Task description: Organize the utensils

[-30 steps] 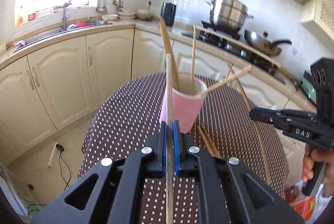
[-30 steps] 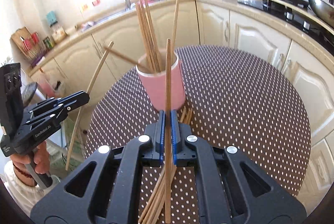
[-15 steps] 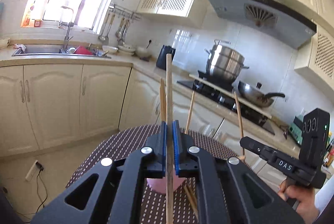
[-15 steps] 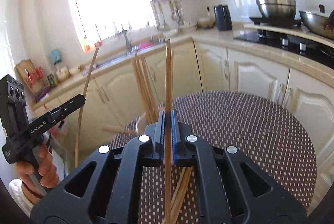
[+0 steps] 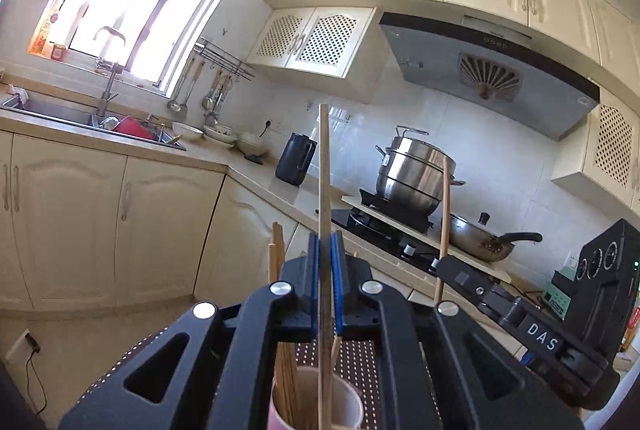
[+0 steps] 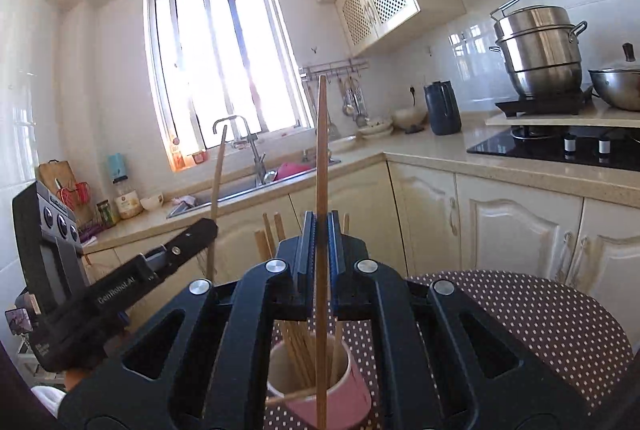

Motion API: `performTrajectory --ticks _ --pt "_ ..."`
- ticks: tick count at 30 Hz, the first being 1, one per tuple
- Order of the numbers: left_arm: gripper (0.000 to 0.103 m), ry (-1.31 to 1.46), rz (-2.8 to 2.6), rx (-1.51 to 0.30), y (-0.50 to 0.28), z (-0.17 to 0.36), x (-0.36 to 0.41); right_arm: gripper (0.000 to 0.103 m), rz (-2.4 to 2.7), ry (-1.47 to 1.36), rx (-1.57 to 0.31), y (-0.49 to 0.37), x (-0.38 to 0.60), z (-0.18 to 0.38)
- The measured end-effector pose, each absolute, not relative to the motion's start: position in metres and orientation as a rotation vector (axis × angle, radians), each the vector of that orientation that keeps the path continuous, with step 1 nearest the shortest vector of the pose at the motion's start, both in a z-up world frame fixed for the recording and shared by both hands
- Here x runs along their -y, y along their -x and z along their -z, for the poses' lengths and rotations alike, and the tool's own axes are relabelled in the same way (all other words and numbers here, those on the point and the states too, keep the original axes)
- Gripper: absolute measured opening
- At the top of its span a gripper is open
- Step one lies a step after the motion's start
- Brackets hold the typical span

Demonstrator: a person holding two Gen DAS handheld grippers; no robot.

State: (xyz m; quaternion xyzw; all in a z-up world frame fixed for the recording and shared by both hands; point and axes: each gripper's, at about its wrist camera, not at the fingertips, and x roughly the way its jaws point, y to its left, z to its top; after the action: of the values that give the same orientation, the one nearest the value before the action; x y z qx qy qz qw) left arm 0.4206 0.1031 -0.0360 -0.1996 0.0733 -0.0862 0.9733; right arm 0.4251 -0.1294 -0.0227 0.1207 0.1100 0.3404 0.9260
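Left wrist view: the left gripper is clamping one chopstick between its blue pads, the stick standing upright with its lower end hanging over the mouth of the pink cup; the right gripper is showing at the right edge of this view, pinching a second chopstick, also upright; right wrist view: the right gripper is closed on its chopstick, lower end reaching down at the cup, whether inside it or just in front I cannot tell; the left gripper is visible at the left with its stick held upright; the cup is standing on the dotted table and is already holding a bundle of sticks, so a good part of the sorting looks done; judged remaining: both held sticks are not yet released into the cup; any loose sticks left on the table are hidden behind the gripper bodies, so the count outstanding is unknown.
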Motion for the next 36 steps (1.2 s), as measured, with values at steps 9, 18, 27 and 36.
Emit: performTrajectory --ticks 9,18,27,36 --pt "0.006 0.379 0.175 -0.104 -0.455 0.041 -0.089 0.006 -0.734 -0.276 -0.223 -0.451 0.119 0.039" --pt "0.006 0.34 0.173 -0.137 -0.458 0.064 -0.08 0.006 -0.773 -0.256 -0.242 -0.451 0.117 0.056" --pt "0.006 0.293 0.166 -0.184 -0.429 0.077 -0.085 0.006 -0.788 -0.213 -0.26 -0.422 0.123 0.057" --pt "0.006 0.256 0.193 -0.239 -0.401 0.083 -0.084 0.006 -0.774 -0.166 -0.309 -0.399 0.124 0.064"
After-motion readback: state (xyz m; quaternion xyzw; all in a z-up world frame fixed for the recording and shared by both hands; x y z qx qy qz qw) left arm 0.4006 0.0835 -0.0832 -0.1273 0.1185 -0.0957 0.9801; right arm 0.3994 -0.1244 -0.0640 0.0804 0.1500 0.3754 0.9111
